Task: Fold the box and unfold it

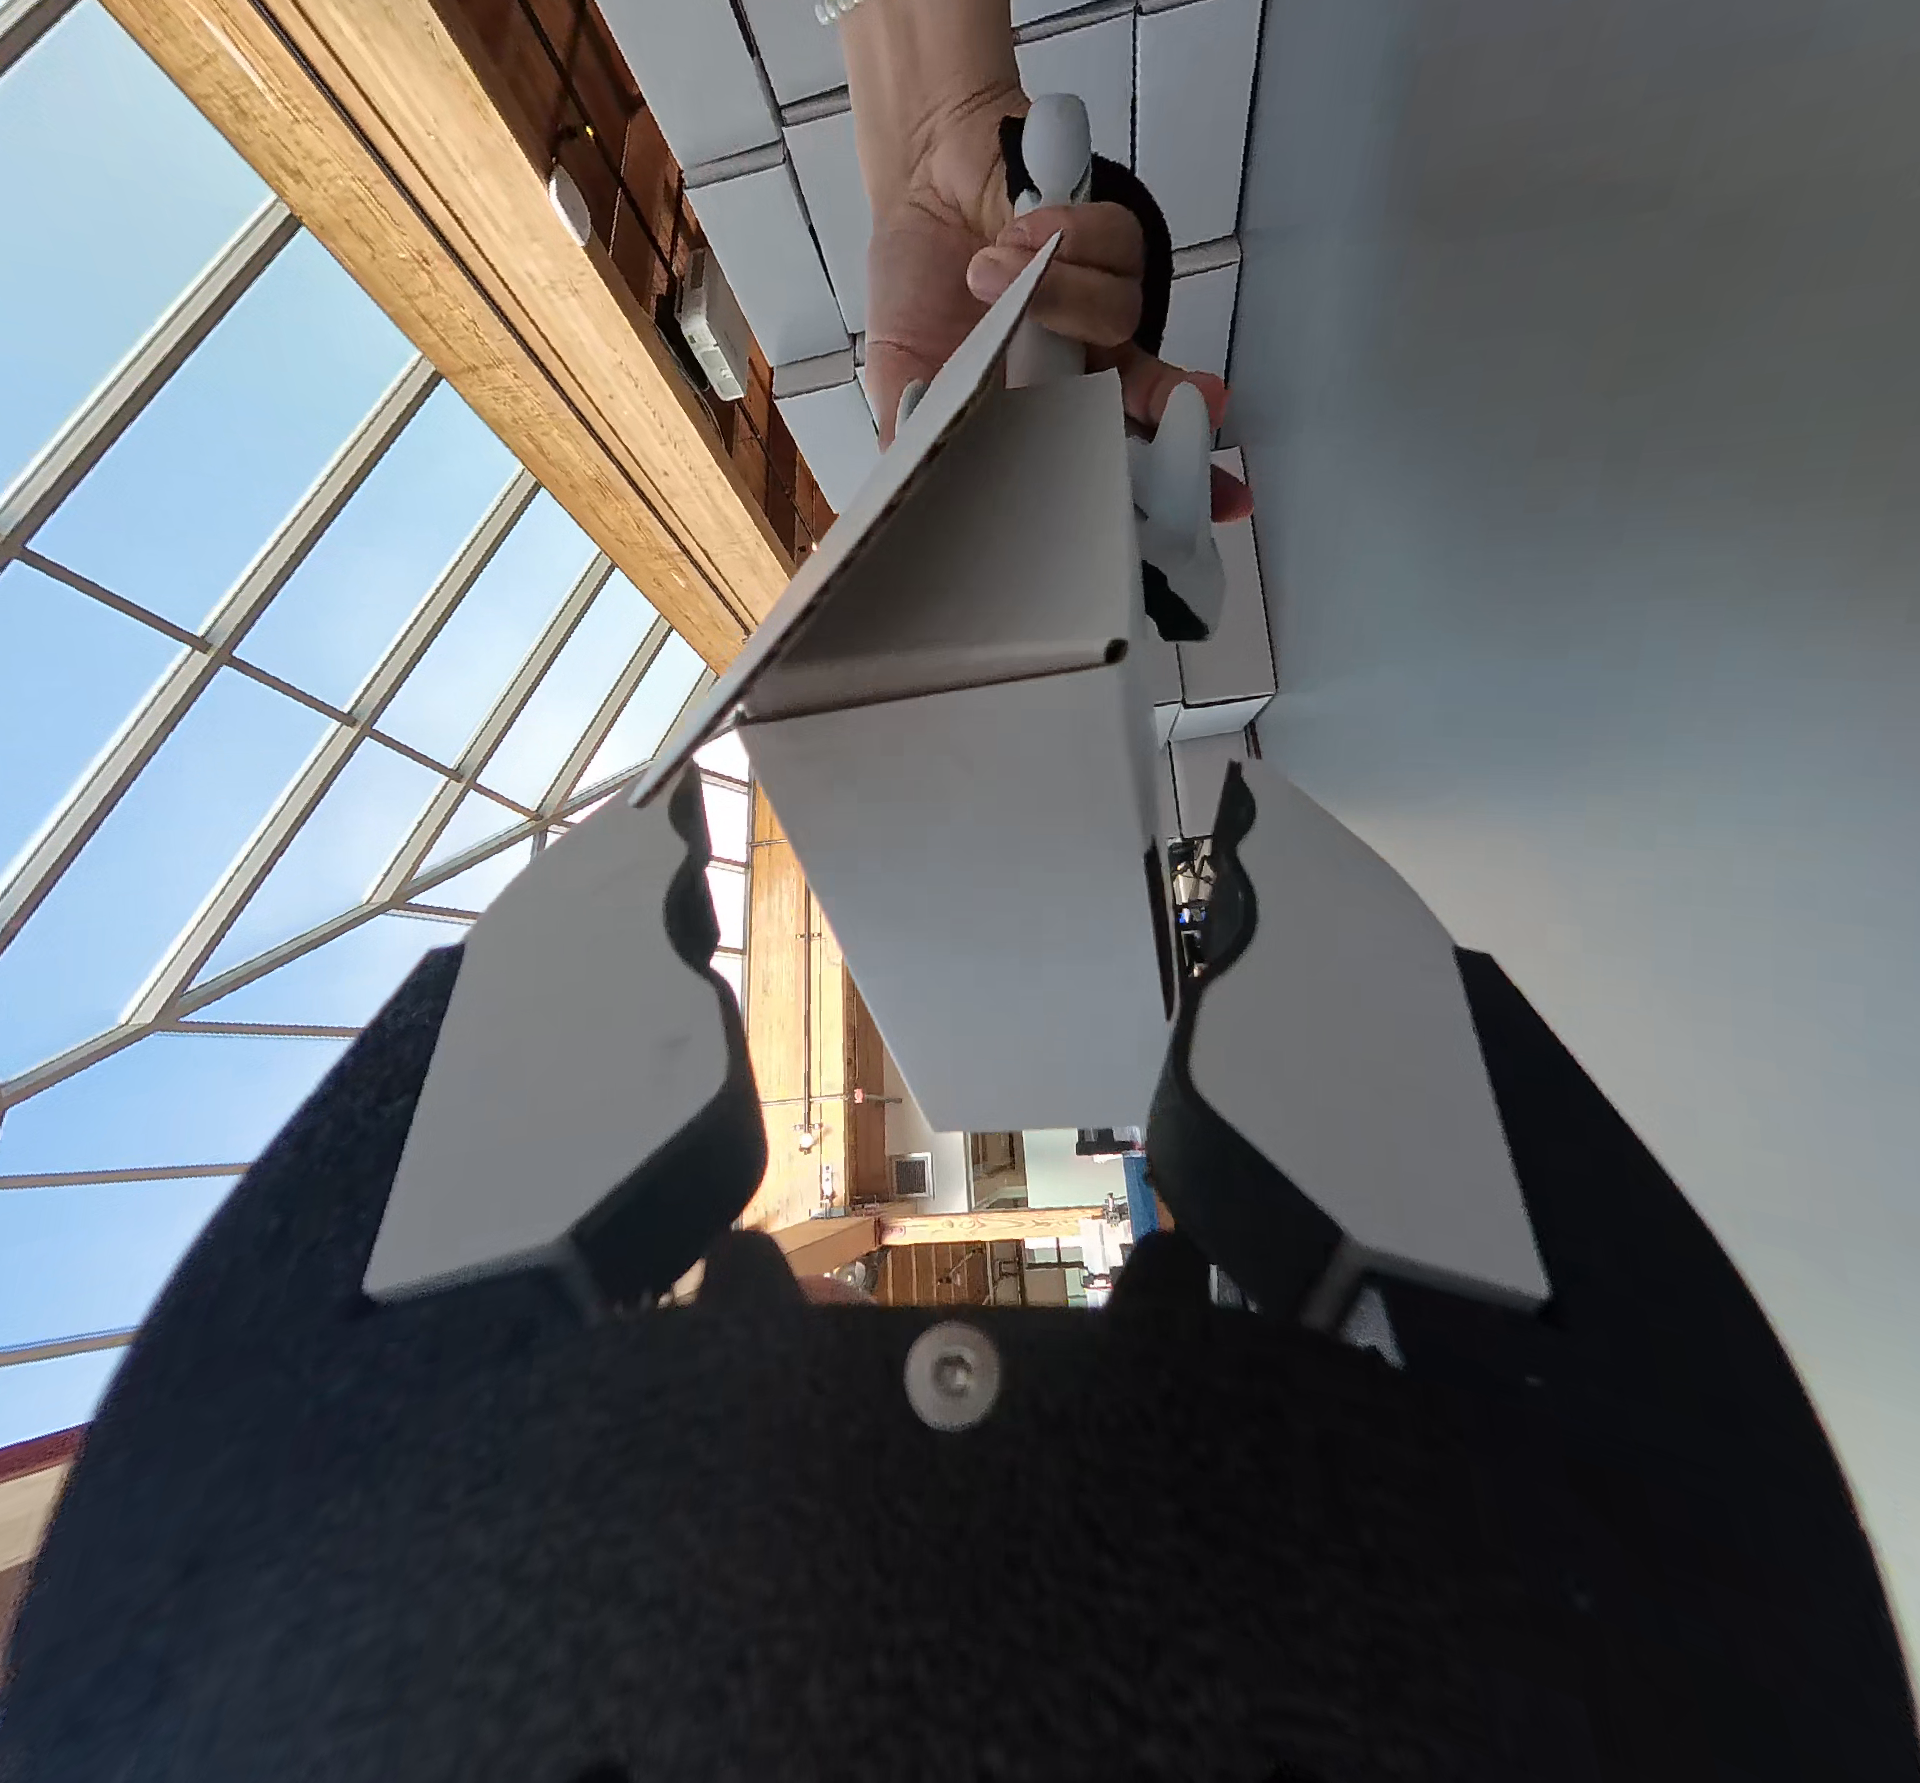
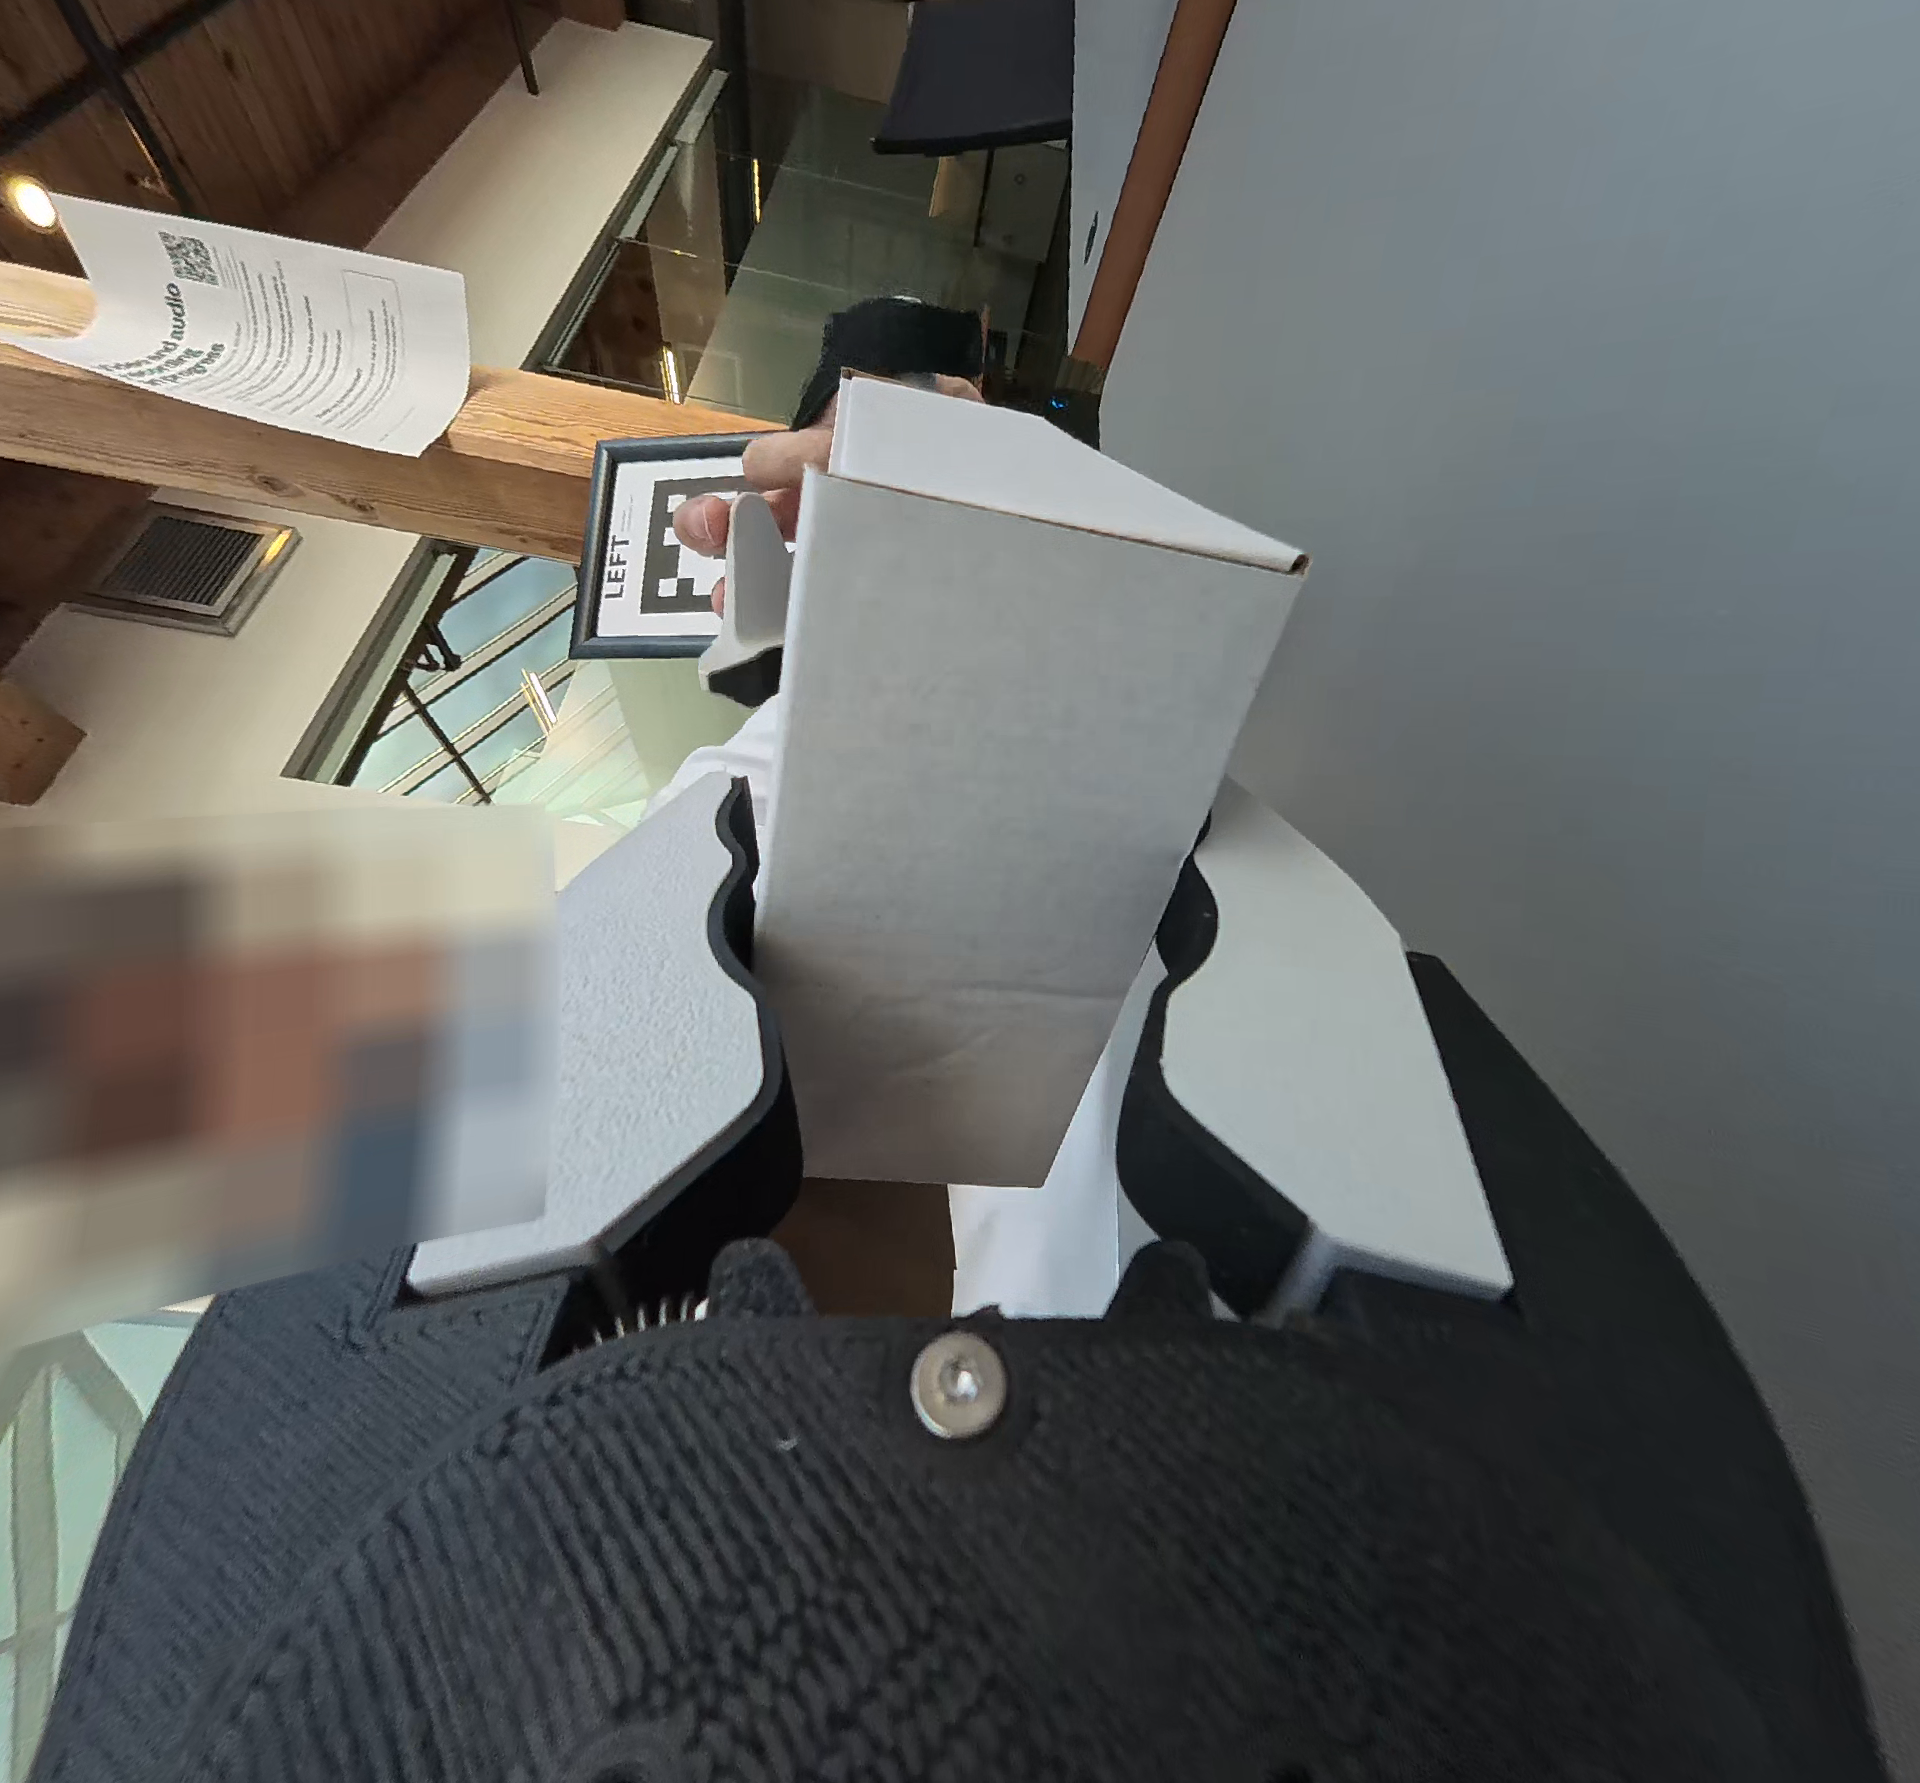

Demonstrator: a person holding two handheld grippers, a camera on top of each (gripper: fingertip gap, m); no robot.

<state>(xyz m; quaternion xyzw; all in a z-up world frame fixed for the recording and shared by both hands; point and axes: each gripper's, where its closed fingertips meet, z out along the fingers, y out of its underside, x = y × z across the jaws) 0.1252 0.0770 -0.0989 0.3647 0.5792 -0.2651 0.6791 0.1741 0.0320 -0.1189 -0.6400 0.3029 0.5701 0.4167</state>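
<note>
A white cardboard box [image 1: 966, 902] is held in the air between both grippers, partly folded, with one flap sticking out to the side. My left gripper [image 1: 961, 788] straddles its near end with the jaws wide; background shows through gaps on both sides. At the far end a hand holds my right gripper, and one of its fingers [image 1: 1184, 486] is beside the box. In the right wrist view my right gripper [image 2: 982, 798] is shut on the box [image 2: 987, 746], both pads against its sides. A left gripper finger [image 2: 748, 580] shows beside the box's far end.
A pale flat surface [image 1: 1558, 590] fills the right side of both views. Several stacked white boxes [image 1: 748, 71] lie beyond the hand. Large windows [image 1: 208, 486] and a wooden beam [image 1: 436, 258] are on the left. A printed sheet [image 2: 281, 331] hangs on a beam.
</note>
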